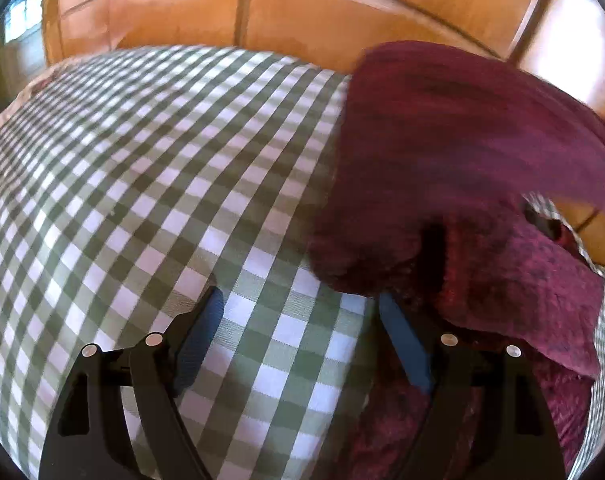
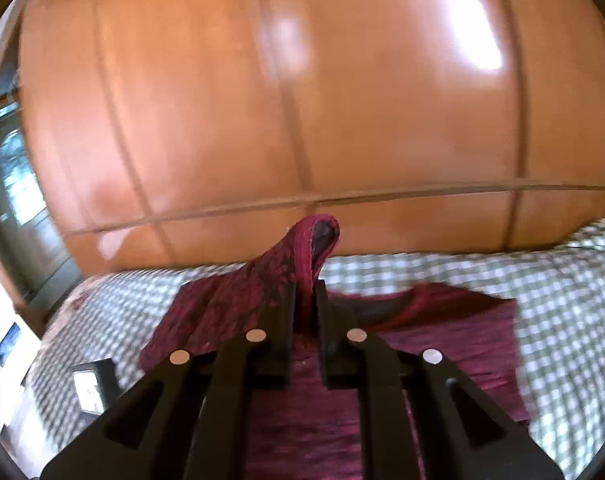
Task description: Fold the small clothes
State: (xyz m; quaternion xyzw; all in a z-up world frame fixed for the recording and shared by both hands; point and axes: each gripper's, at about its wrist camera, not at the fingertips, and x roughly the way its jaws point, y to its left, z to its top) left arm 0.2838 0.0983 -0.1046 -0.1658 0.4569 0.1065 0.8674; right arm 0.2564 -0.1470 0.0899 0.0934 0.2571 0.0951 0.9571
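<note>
A maroon shirt [image 2: 442,340] lies on the green-and-white checked cloth [image 2: 562,304]. My right gripper [image 2: 306,292] is shut on a fold of the shirt and holds it lifted, with a peak of fabric [image 2: 302,240] sticking up beyond the fingertips. In the left wrist view the shirt [image 1: 462,168] is blurred and raised at the right, over the checked cloth [image 1: 142,184]. My left gripper [image 1: 302,304] is open and empty, low over the cloth, with its right finger [image 1: 402,340] against the shirt's edge.
A wooden wardrobe [image 2: 302,100] with panel lines stands behind the bed. A small black-and-white box [image 2: 90,388] lies on the cloth at the left. A window [image 2: 14,176] is at the far left.
</note>
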